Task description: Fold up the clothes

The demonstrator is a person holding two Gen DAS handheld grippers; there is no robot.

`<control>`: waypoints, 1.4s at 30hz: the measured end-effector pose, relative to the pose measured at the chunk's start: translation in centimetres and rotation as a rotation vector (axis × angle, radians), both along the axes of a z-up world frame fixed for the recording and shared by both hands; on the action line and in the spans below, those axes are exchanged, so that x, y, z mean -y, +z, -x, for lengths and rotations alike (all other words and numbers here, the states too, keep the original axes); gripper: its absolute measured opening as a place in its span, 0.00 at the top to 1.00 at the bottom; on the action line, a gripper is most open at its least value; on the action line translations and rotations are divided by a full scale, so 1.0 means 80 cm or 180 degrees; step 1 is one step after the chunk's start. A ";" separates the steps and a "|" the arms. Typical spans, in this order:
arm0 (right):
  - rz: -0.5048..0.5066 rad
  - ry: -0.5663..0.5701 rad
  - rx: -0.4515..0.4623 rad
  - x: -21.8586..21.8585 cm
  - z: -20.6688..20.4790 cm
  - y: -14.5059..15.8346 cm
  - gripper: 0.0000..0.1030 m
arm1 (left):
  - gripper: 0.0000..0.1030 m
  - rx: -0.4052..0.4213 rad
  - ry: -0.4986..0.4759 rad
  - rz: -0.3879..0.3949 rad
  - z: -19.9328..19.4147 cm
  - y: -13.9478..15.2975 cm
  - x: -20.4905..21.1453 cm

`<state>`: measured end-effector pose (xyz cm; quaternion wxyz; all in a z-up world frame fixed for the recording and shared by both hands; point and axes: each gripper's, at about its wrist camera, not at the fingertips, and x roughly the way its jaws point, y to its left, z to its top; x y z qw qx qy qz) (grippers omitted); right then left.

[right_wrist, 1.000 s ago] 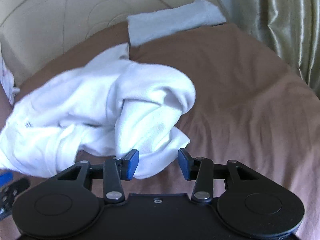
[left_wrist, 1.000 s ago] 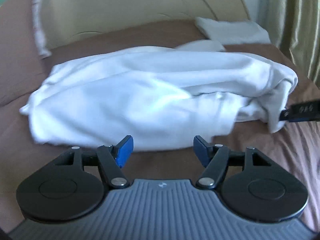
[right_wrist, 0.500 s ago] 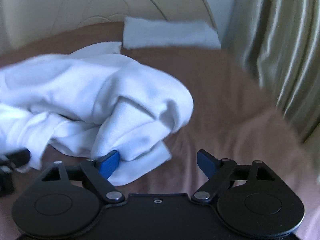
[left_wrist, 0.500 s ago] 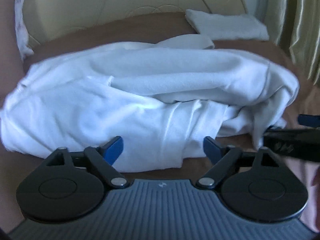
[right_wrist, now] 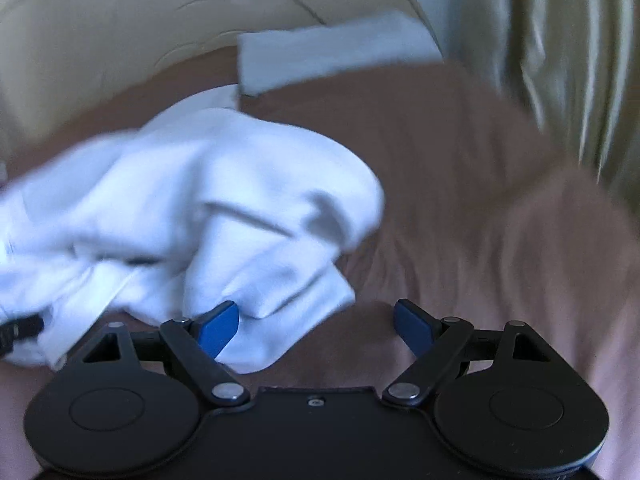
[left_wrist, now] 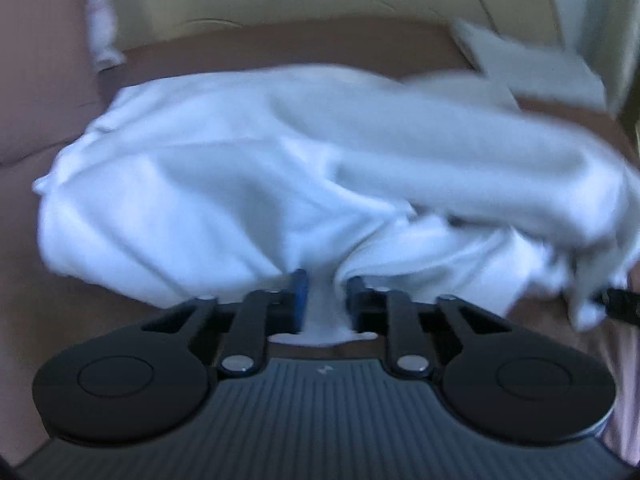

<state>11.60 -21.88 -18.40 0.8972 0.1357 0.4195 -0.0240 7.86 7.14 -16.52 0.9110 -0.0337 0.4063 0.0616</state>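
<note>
Between jaws of left gripper (left_wrist: 323, 300): pinched bunch of white garment (left_wrist: 248, 184), jaws just closed tight on it. Rest of garment lies crumpled on brown bed (right_wrist: 460, 168), ahead of jaws. Right gripper (right_wrist: 316, 322) jaws spread wide, gripping nothing; garment corner touches its left pad. Folded white cloth (right_wrist: 332, 56) well beyond, near headboard (right_wrist: 100, 20).

Free: bare brown bedsheet (right_wrist: 480, 184) right of the white garment (right_wrist: 208, 200), open up to the curtain (right_wrist: 560, 60) | Blocked: garment heap spans the bed's middle (left_wrist: 240, 184) | Far edge: folded white cloth (right_wrist: 332, 56) against the headboard (right_wrist: 120, 32) | Left: brown pillow (left_wrist: 40, 80) bounds the sheet
</note>
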 end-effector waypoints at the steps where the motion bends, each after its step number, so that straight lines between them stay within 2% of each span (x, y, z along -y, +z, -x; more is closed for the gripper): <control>1: -0.0094 -0.0043 0.0008 0.005 0.001 0.001 0.15 | 0.90 0.0069 0.0125 -0.0036 0.003 0.009 -0.012; 4: -0.0216 -0.0095 0.0074 0.018 -0.005 0.008 0.15 | 0.90 0.0287 0.0423 -0.0019 0.014 0.039 -0.046; 6: -0.0230 -0.0134 0.0158 0.027 -0.008 0.014 0.16 | 0.91 0.0459 0.0585 -0.0191 0.023 0.056 -0.061; 8: -0.0169 -0.0156 0.0250 0.029 -0.004 0.018 0.21 | 0.91 0.0565 0.0650 -0.0389 0.028 0.065 -0.068; 12: -0.0055 -0.0103 0.0273 0.025 0.004 0.022 0.28 | 0.91 0.0649 0.0630 -0.0438 0.030 0.070 -0.079; 14: 0.0416 -0.0038 0.0377 0.017 0.005 0.033 0.44 | 0.90 0.0740 0.0688 -0.0688 0.033 0.074 -0.081; 15: 0.0770 -0.0078 0.0416 0.015 0.003 0.039 0.44 | 0.90 0.0803 0.0768 -0.0822 0.035 0.079 -0.087; 17: 0.0804 -0.0064 0.0478 0.022 0.016 0.051 0.41 | 0.90 0.0932 0.0987 -0.0971 0.039 0.094 -0.104; 18: 0.0781 -0.0049 0.0508 0.026 0.024 0.057 0.41 | 0.90 0.0961 0.1038 -0.0953 0.040 0.099 -0.114; 21: 0.0234 0.0462 0.0540 0.007 0.047 0.066 0.40 | 0.90 0.0928 0.0995 -0.0890 0.043 0.099 -0.129; 23: -0.0114 0.0895 0.0504 -0.014 0.060 0.068 0.26 | 0.90 0.0888 0.0962 -0.0928 0.045 0.094 -0.131; 25: -0.0056 0.1327 0.0442 -0.052 0.068 0.061 0.21 | 0.90 0.0884 0.0965 -0.0938 0.054 0.091 -0.128; 26: 0.0147 0.1451 0.0461 -0.072 0.072 0.058 0.17 | 0.90 0.0901 0.0976 -0.0903 0.058 0.091 -0.128; 28: 0.0561 0.1449 0.0459 -0.103 0.072 0.044 0.12 | 0.90 0.0940 0.0995 -0.0747 0.063 0.092 -0.132; 30: 0.0370 0.1152 0.0228 -0.105 0.054 0.017 0.12 | 0.90 0.0988 0.1014 -0.0523 0.070 0.094 -0.138; 32: -0.0250 0.0760 -0.0073 -0.088 0.037 -0.008 0.09 | 0.90 0.1001 0.1043 -0.0355 0.074 0.094 -0.145; 35: -0.0974 0.0424 0.0271 -0.064 0.036 -0.008 0.10 | 0.91 0.0979 0.1038 -0.0311 0.072 0.091 -0.151; 36: -0.1114 0.0422 0.0325 -0.062 0.030 -0.009 0.12 | 0.91 0.0956 0.1034 -0.0339 0.070 0.089 -0.152; 37: -0.1007 0.0439 0.0319 -0.067 0.023 -0.009 0.21 | 0.91 0.0922 0.1031 -0.0388 0.066 0.087 -0.152; 38: -0.0844 0.0453 0.0302 -0.074 0.016 -0.009 0.48 | 0.91 0.0897 0.1018 -0.0413 0.063 0.086 -0.151; 40: -0.0471 0.0562 0.0338 -0.085 0.009 0.000 0.70 | 0.91 0.0875 0.0974 -0.0422 0.060 0.085 -0.151; 41: -0.0357 0.0583 0.0420 -0.086 0.011 0.010 0.76 | 0.91 0.0886 0.0950 -0.0426 0.060 0.087 -0.151; 42: -0.0262 0.0594 0.0517 -0.086 0.015 0.023 0.76 | 0.91 0.0899 0.0946 -0.0439 0.060 0.090 -0.151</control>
